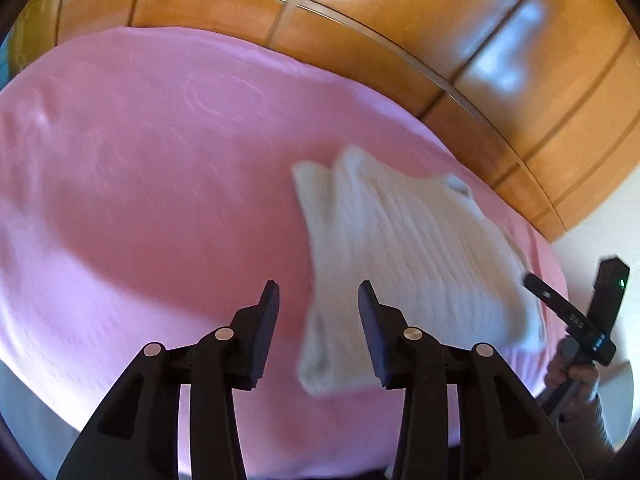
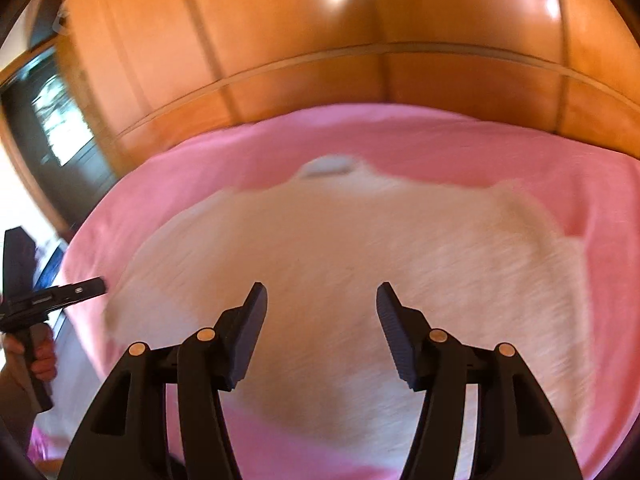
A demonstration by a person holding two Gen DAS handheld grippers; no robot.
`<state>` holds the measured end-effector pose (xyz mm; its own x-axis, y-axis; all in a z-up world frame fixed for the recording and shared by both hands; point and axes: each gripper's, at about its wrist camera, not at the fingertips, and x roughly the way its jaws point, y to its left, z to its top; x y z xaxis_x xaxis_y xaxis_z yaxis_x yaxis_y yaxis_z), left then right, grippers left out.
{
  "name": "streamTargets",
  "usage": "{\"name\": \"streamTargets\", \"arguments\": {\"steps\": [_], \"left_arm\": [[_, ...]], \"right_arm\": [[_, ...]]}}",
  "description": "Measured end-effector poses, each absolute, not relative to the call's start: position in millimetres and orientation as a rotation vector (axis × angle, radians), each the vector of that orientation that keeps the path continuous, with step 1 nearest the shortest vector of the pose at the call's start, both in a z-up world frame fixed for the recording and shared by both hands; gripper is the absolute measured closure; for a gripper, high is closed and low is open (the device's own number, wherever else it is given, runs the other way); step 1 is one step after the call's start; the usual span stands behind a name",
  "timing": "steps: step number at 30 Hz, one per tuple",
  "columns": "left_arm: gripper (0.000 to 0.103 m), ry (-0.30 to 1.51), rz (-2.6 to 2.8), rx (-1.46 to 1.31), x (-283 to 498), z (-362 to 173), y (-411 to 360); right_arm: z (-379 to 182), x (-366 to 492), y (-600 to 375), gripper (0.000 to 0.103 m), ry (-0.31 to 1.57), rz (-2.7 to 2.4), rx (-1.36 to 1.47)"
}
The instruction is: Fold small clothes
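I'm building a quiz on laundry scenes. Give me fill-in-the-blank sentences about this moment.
1. The white sweater lies on a ____ bedspread.
2. Both the left gripper and the right gripper are ____, holding nothing.
3. Behind the bed stands a glossy ____ wardrobe.

Missing words: pink; open; wooden

We see a pink bedspread (image 1: 140, 152) before glossy wooden wardrobe panels (image 2: 320, 40) catching bright light reflections.
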<state>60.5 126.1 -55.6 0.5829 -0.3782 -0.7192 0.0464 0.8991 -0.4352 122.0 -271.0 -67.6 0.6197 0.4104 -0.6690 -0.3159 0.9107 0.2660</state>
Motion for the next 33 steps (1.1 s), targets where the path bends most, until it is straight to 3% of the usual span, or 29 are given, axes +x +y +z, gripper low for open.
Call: {"name": "streamTargets", "arguments": {"steps": [6,10,18,23,25,33], "left_arm": [[0.060,0.988,-0.125,-0.138,51.8,-90.7,81.9],[0.060,0.963,-0.091,-0.156,44.9,-81.5,81.3],[0.060,0.794,-0.142,-0.089,41.4,-36.2,28.7],[0.059,0.759,-0.197,0.015,51.6,-32.1,-28.3],[0.050,0.752,-0.220,0.030,52.1,-30.7,-39.1],[0.050,0.739,-0.267,0.099,53.3,-35.8,-71.5]], "right_arm": [[-109.4,98.7,-247.1,0.047,0.859,0.401,-0.052],[-124.8,83.8,-245.7,0.047,0.811,0.396,-0.119],[-101.9,84.1,-260.6,0.040,0.808,0.417,0.029],[-80.9,75.9,-298.5,0.037,0.767,0.327,0.076],[-81.8,72.7,-316.8,0.035,0.769,0.273,0.088],[-101.7,72.2,-389.4,0.035,0.823,0.105,0.223]]}}
